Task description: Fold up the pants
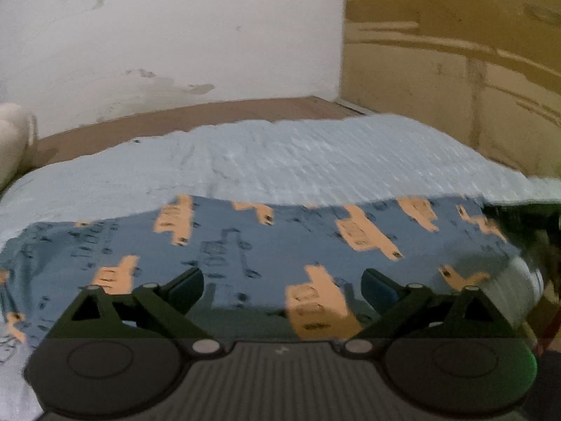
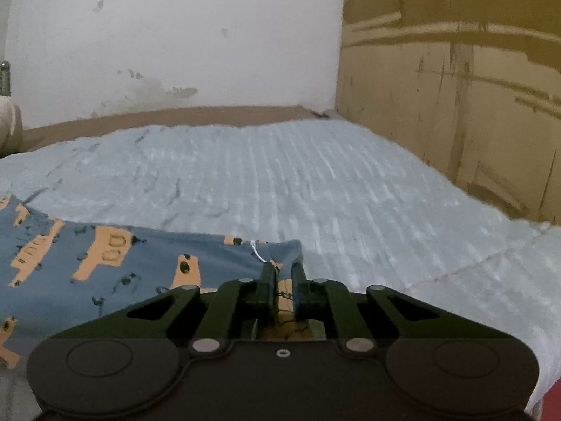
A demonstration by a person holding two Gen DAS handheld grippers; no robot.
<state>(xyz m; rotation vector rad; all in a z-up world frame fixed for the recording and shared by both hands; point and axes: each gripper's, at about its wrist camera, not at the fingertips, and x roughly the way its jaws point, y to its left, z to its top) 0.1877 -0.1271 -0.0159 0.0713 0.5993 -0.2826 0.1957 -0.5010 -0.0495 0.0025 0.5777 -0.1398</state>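
Pants, blue with orange vehicle print, no legible writing; right gripper clamps their corner; left gripper spread wide above them.

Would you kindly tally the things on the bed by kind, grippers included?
Blue pants with orange vehicle print: 1
Light blue ribbed bed cover: 1
Black two-finger grippers: 2 (left gripper open above the pants, right gripper shut on their edge)
Total: 4

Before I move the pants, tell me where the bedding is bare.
Bare light-blue blanket runs beyond the pants to the wall, and right of the right tool toward the cardboard. The near left is crowded: pants lie under the open left tool.
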